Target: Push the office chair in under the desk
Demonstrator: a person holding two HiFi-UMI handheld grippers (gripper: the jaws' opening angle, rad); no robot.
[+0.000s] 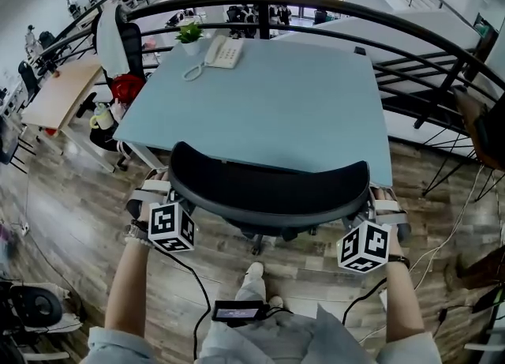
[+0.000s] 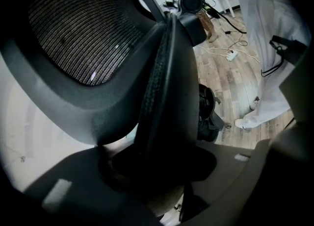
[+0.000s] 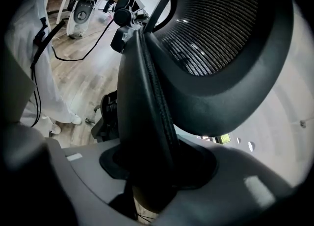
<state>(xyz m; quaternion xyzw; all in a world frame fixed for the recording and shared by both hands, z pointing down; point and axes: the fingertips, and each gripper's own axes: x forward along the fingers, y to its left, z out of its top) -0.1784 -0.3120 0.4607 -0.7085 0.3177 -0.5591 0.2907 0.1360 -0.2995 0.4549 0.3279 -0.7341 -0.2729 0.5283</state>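
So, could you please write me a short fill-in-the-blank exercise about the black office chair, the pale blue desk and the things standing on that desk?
1. The left gripper and the right gripper are both shut on the ____ of the black mesh-backed office chair.
2. The white corded telephone stands near the far ____ corner of the pale blue rectangular desk.
3. Beside the telephone, a white pot holds a small green ____.

Missing words: backrest; left; plant.

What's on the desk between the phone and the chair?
Nothing. The head view shows only bare blue desk between the phone and the chair.
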